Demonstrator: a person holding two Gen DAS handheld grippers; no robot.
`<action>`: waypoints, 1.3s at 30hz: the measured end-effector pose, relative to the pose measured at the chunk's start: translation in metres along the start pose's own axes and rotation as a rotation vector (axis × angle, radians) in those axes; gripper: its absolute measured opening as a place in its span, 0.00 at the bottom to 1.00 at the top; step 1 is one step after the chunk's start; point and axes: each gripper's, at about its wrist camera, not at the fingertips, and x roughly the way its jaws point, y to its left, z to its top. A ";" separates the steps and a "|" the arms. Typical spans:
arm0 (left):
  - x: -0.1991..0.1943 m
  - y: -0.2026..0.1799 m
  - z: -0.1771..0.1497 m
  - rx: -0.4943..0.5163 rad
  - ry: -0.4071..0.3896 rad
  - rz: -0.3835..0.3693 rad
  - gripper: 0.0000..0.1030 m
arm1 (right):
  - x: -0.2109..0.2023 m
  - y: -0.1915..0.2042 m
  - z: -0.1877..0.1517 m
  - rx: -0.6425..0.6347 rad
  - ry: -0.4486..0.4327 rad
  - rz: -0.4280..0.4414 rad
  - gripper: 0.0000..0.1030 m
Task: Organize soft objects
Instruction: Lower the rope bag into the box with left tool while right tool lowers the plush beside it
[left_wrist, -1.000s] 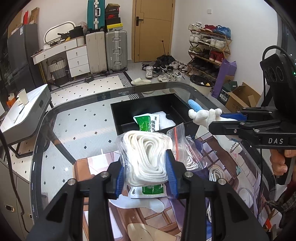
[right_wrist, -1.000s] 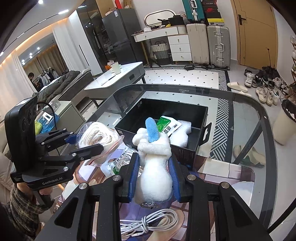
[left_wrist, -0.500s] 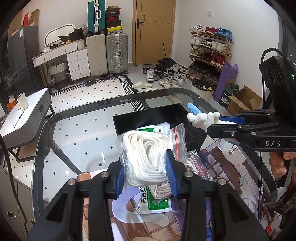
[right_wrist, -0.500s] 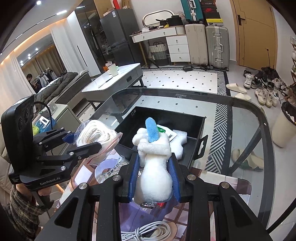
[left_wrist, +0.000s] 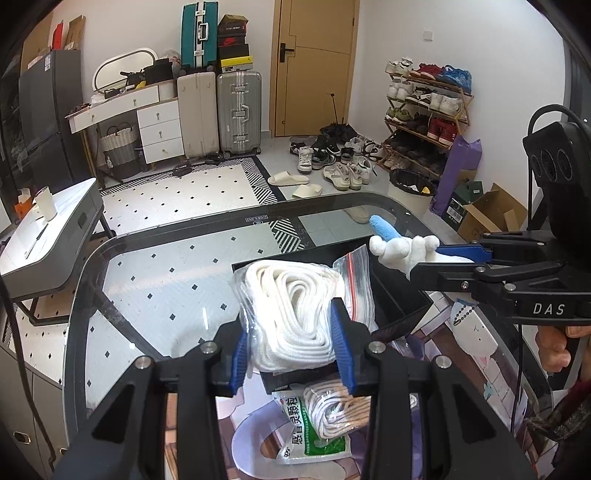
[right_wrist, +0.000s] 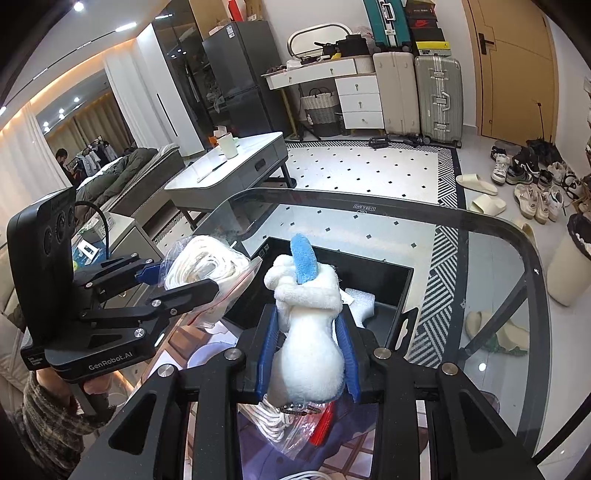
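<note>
My left gripper (left_wrist: 291, 345) is shut on a clear zip bag of coiled white rope (left_wrist: 295, 306), held above the near edge of the black bin (left_wrist: 406, 295). In the right wrist view that bag of rope (right_wrist: 201, 264) hangs at the left, in the left gripper (right_wrist: 177, 277). My right gripper (right_wrist: 308, 350) is shut on a white plush toy with a blue tip (right_wrist: 308, 321), over the black bin (right_wrist: 391, 314). The plush toy (left_wrist: 400, 249) also shows at the right of the left wrist view. White foam (right_wrist: 360, 304) lies in the bin.
A green-printed packet (left_wrist: 314, 439) and a second bag of rope (left_wrist: 340, 410) lie on the glass table (left_wrist: 147, 280) below my left gripper. More white cord (right_wrist: 271, 421) lies under the right gripper. A person's hand (left_wrist: 557, 347) holds the right gripper.
Both grippers have moved forward and slightly up with their loads, toward the black bin. The bag of rope now hangs over the bin's near edge. The packet on the mat has slid lower in view.
</note>
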 end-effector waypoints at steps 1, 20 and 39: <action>0.002 0.001 0.002 -0.001 0.001 0.000 0.36 | 0.002 -0.001 0.002 0.000 0.001 0.000 0.31; 0.046 0.013 0.019 -0.016 0.029 -0.008 0.36 | 0.039 -0.017 0.019 0.043 0.029 0.006 0.31; 0.076 0.005 0.010 -0.009 0.121 -0.022 0.36 | 0.072 -0.038 0.013 0.088 0.076 -0.007 0.31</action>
